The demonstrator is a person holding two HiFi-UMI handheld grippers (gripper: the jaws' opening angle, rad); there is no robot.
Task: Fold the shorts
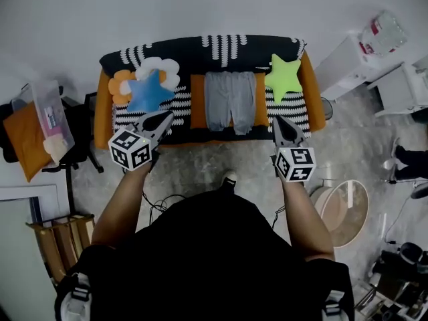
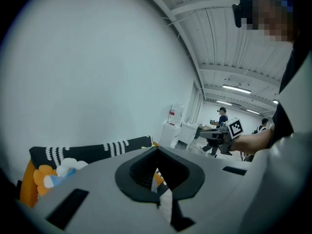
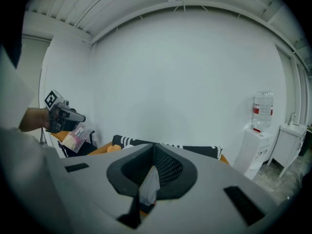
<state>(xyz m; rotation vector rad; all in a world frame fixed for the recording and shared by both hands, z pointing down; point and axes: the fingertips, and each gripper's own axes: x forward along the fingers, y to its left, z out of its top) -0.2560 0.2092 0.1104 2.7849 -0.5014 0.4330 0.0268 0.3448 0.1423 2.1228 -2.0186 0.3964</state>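
A pair of grey shorts (image 1: 230, 101) lies spread flat on the seat of a sofa (image 1: 210, 49) that has a black-and-white cover and orange sides. Both grippers hang in the air in front of the sofa, short of the shorts. My left gripper (image 1: 164, 118) is shut and empty, pointing at the sofa's left part near a blue star cushion (image 1: 148, 92). My right gripper (image 1: 275, 121) is shut and empty, below a green star cushion (image 1: 283, 76). In the right gripper view a strip of the grey shorts (image 3: 148, 186) shows behind the closed jaws.
A flower cushion (image 1: 120, 84) lies beside the blue star. A white cabinet with a water bottle (image 1: 351, 62) stands right of the sofa. A chair with an orange bag (image 1: 27, 139) is at the left. A round stool (image 1: 344, 212) and floor cables (image 1: 157, 202) are near my feet.
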